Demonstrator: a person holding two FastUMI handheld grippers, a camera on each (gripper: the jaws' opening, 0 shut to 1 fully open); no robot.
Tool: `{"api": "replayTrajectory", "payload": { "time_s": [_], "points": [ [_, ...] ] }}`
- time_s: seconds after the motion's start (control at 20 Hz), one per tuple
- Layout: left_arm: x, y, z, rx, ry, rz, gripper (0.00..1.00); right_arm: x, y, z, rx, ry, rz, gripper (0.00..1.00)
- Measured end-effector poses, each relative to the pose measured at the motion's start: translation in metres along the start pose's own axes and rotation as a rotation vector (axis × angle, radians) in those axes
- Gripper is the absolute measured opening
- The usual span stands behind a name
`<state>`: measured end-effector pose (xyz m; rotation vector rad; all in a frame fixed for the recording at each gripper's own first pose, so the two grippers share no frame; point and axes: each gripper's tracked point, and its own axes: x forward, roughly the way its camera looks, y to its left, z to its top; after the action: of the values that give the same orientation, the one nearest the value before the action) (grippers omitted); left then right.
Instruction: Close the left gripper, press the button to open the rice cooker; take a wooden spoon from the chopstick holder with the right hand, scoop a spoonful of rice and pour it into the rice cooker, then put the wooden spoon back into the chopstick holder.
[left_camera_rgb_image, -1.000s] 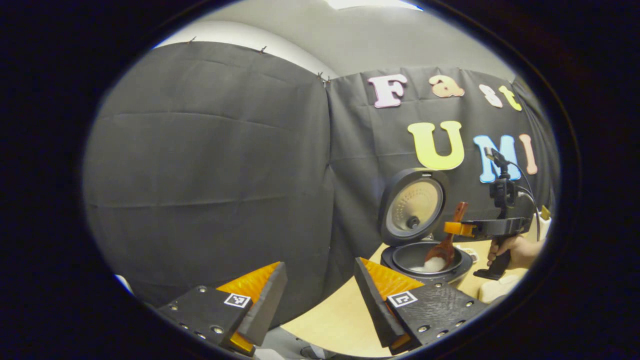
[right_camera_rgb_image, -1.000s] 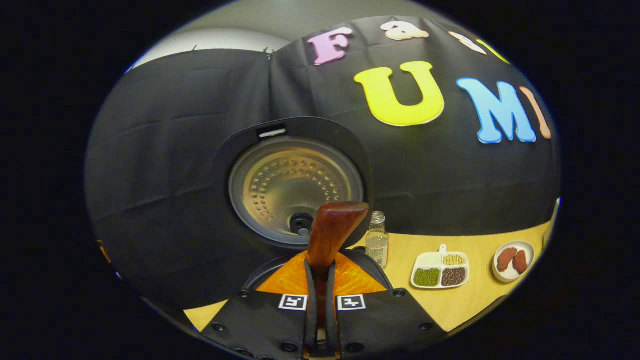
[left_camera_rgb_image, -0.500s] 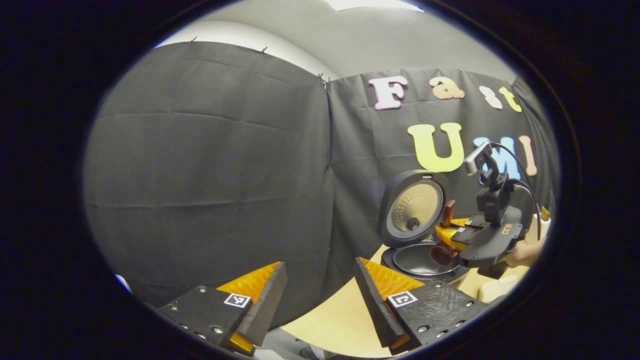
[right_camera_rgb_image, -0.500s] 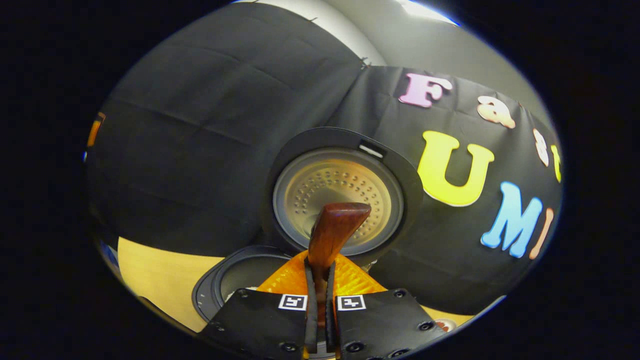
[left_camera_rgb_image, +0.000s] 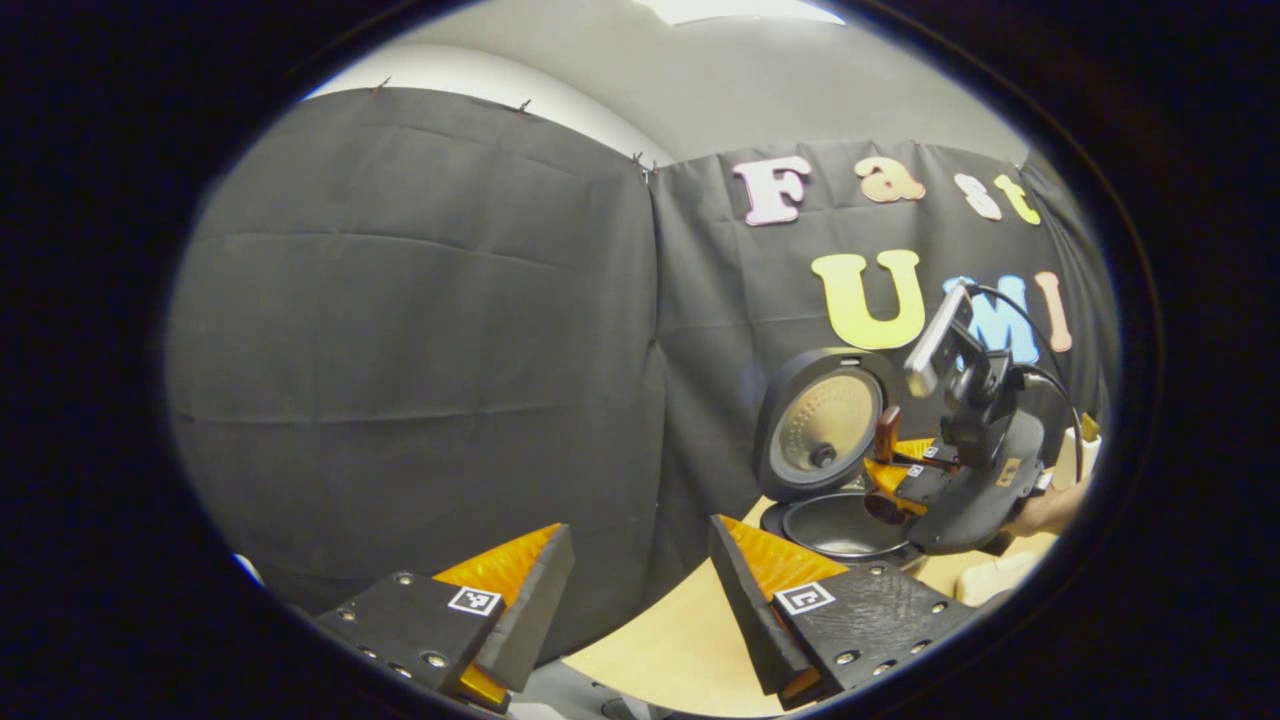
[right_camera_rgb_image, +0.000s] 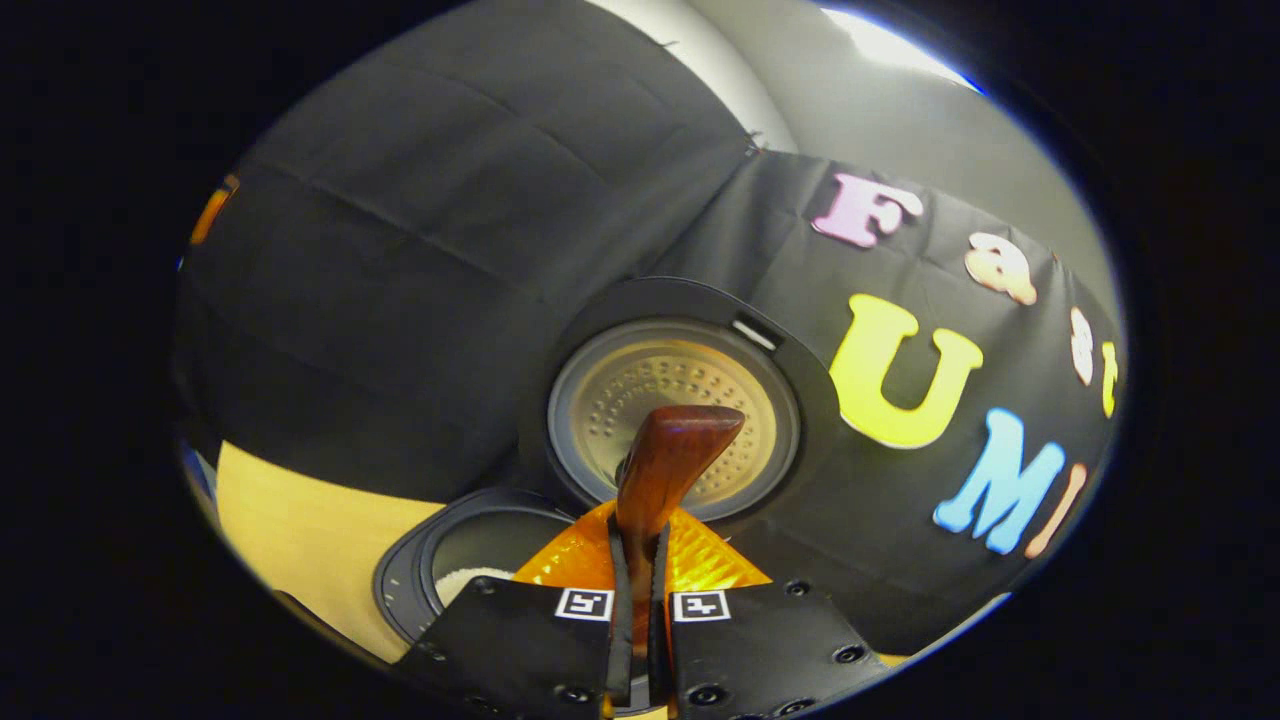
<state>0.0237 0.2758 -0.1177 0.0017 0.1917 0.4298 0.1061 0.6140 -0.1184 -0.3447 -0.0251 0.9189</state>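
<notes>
The rice cooker (left_camera_rgb_image: 838, 522) stands open on the wooden table, its round lid (left_camera_rgb_image: 822, 422) raised behind the dark inner pot. White rice (right_camera_rgb_image: 462, 582) lies in the pot. My right gripper (right_camera_rgb_image: 636, 560) is shut on the handle of the wooden spoon (right_camera_rgb_image: 668, 462), which sticks up between its fingers. In the left gripper view that gripper (left_camera_rgb_image: 905, 478) is tilted over the pot with the spoon's bowl (left_camera_rgb_image: 880, 507) at the pot's rim. My left gripper (left_camera_rgb_image: 640, 580) hangs open with nothing between its fingers, off the table's left edge and well short of the cooker.
The table (left_camera_rgb_image: 680, 640) runs from below my left gripper to the cooker. A hand (left_camera_rgb_image: 1045, 510) holds the right gripper at the far right. A pale object (left_camera_rgb_image: 1000, 578) sits on the table near that hand.
My right gripper has rolled over the pot, turning the spoon so its rice has dropped into the cooker. My left gripper has stayed where it was.
</notes>
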Motion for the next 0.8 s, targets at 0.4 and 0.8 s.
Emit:
{"api": "replayTrajectory", "payload": {
  "time_s": [0.4,0.8],
  "points": [
    [0.000,-0.022,0.027,-0.011,-0.044,-0.043,0.83,-0.036,-0.067,0.027,0.461,-0.007,-0.028,0.05],
    [0.001,-0.083,0.056,-0.008,-0.092,-0.164,0.83,-0.106,-0.161,0.001,0.676,0.004,-0.191,0.05]
  ]
}}
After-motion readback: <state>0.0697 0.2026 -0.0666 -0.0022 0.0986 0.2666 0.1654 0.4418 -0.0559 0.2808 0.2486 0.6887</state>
